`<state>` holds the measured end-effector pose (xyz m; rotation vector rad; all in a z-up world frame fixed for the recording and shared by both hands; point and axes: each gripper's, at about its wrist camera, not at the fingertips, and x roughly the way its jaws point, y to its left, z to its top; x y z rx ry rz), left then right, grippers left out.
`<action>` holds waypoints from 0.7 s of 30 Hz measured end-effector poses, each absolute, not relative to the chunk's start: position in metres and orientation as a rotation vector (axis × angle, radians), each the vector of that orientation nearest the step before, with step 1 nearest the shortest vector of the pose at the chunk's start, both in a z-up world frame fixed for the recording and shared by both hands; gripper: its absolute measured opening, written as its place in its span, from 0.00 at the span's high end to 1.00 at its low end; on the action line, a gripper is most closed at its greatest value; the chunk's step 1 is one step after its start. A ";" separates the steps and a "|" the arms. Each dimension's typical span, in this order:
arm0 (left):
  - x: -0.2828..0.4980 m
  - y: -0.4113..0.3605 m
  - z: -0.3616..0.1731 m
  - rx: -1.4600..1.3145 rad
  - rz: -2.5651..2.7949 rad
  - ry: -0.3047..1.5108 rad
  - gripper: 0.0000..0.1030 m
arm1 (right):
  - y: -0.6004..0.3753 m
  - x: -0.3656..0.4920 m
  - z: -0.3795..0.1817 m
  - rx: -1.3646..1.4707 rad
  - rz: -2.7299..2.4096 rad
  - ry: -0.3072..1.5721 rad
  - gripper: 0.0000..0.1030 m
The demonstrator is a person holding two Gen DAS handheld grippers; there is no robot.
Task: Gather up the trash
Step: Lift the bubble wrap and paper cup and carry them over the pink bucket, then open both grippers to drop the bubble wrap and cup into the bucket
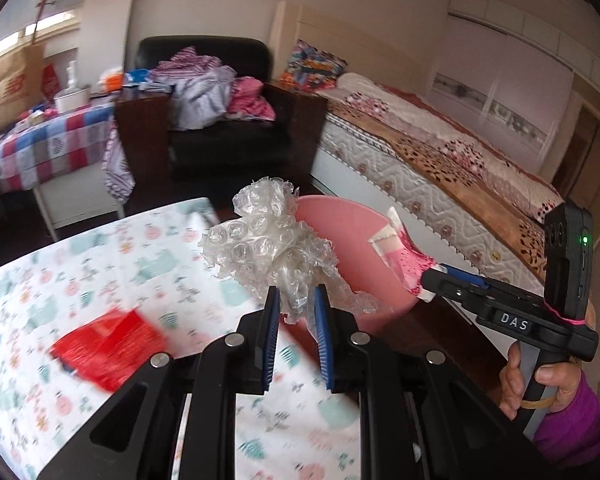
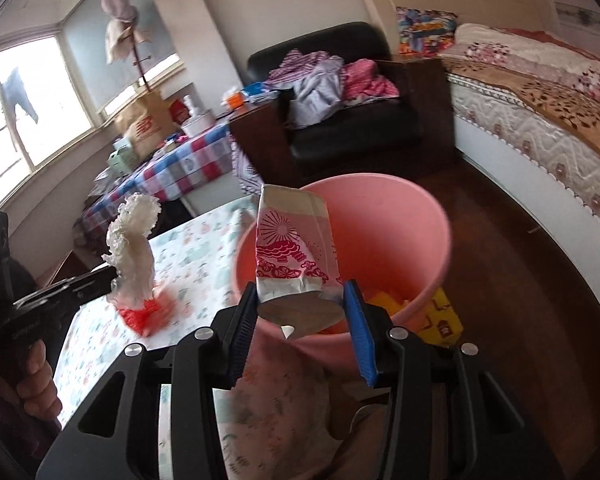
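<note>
My left gripper (image 1: 297,302) is shut on a crumpled wad of clear bubble wrap (image 1: 268,240), held above the table's far corner next to the pink bin (image 1: 340,220). My right gripper (image 2: 300,300) is shut on a white and pink paper packet (image 2: 292,240), held upright over the pink bin (image 2: 400,216). The bin holds yellow pieces (image 2: 388,300). The packet (image 1: 400,256) and right gripper (image 1: 440,280) also show in the left wrist view. The bubble wrap (image 2: 134,248) shows at left in the right wrist view. A red wrapper (image 1: 108,348) lies on the table.
The table has a white floral cloth (image 1: 60,280). A black armchair (image 1: 220,120) piled with clothes stands behind, a bed (image 1: 440,152) at right, a checked-cloth table (image 1: 40,148) at left. A yellow box (image 2: 440,320) lies on the dark floor by the bin.
</note>
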<state>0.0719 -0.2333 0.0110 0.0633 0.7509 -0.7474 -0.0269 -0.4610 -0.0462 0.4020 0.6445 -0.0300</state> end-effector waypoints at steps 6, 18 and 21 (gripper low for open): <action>0.092 -0.282 -0.003 0.096 -0.787 0.777 0.84 | -0.475 -0.004 -0.055 0.426 -0.062 0.657 0.57; 0.125 -0.338 -0.032 0.125 -0.787 0.849 0.82 | -0.483 0.021 -0.061 0.441 -0.102 0.708 0.56; 0.127 -0.339 -0.035 0.134 -0.777 0.843 0.76 | -0.483 0.021 -0.061 0.443 -0.104 0.708 0.56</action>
